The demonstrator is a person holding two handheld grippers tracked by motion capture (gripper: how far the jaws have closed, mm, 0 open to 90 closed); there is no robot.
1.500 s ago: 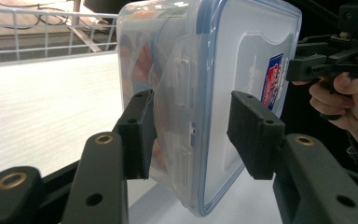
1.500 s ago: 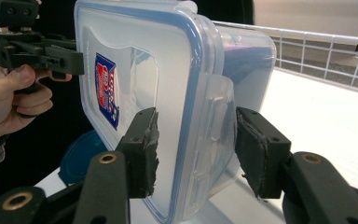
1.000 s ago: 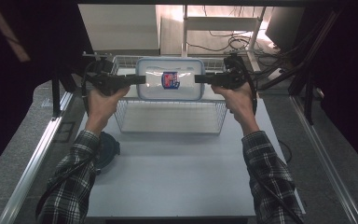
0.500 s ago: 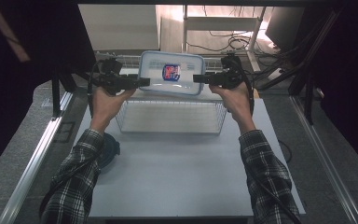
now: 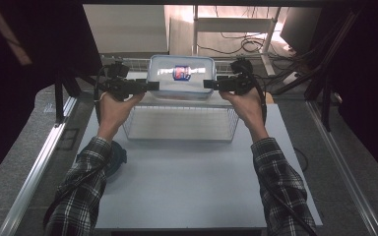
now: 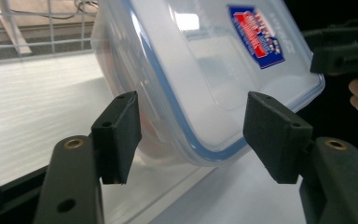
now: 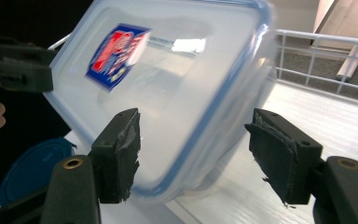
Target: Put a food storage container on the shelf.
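Container [image 5: 180, 78], a clear lidded plastic box with a blue seal and a red-and-blue label, stood at the far end of the wire basket [image 5: 179, 129] on the white tabletop [image 5: 187, 182]. Left gripper [image 5: 150, 86] and right gripper [image 5: 209, 84] flanked its ends; both sets of jaws had just been opening and stood clear of its walls, holding nothing.

wire basket [image 5: 179, 123] mid-table | blue round lid, possibly [image 5: 114, 158] left edge | white table [image 5: 192, 182]
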